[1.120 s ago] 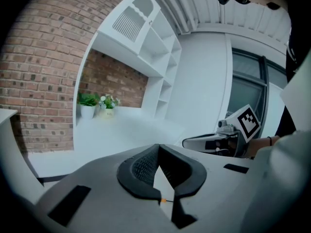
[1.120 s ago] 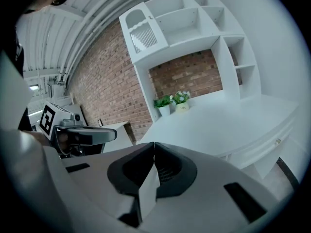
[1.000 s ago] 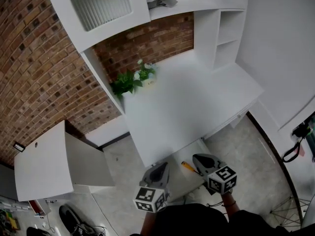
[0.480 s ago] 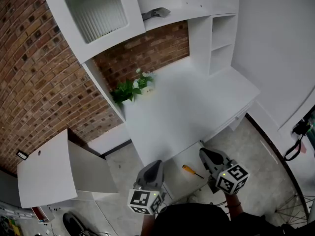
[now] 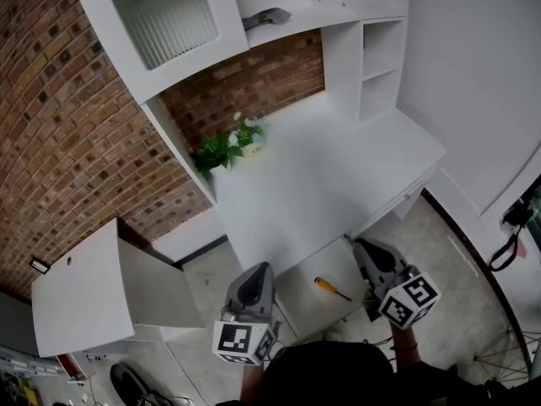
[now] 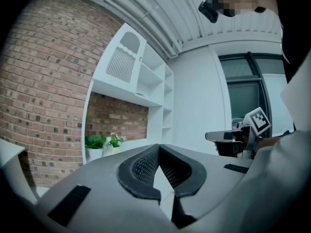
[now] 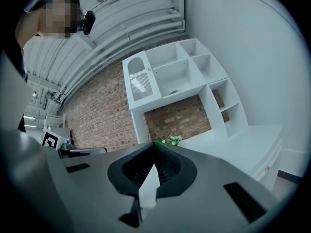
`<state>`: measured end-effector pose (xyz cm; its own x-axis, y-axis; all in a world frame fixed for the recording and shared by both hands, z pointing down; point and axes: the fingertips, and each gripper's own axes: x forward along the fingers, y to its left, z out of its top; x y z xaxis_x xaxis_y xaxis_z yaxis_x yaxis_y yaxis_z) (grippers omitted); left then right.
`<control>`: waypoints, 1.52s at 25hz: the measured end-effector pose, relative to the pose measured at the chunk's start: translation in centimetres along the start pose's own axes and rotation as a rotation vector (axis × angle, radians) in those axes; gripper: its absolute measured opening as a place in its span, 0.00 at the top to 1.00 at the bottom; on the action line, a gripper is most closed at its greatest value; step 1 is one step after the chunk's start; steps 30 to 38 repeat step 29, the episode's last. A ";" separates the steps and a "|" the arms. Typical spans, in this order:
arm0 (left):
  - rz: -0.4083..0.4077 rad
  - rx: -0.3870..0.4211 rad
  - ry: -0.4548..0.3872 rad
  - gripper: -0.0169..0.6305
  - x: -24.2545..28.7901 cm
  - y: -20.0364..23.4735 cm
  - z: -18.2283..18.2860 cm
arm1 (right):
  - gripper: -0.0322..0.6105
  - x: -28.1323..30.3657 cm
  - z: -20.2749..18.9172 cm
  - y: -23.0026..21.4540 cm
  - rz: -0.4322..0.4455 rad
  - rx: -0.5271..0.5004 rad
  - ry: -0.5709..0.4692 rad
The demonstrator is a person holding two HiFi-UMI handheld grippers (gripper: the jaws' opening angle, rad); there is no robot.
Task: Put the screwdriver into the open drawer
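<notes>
The screwdriver lies inside the open drawer, which juts from under the white desk at its 6 o'clock edge. The left gripper hangs at the tool's 9 o'clock and the right gripper at its 3 o'clock. Each has its jaws clenched together on nothing and is apart from the tool. The job looks done. The tool seems to rest loose on the drawer floor, though it is small in the head view. A hard shove on the drawer could roll it, and a gripper swung low could knock the drawer's rim.
</notes>
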<state>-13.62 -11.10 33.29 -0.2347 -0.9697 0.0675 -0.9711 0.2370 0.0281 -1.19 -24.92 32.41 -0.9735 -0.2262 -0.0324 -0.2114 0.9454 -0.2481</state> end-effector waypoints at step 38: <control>0.093 0.031 0.008 0.96 -0.9 2.3 -0.3 | 0.93 -0.7 -0.4 -1.8 -0.071 -0.124 0.022</control>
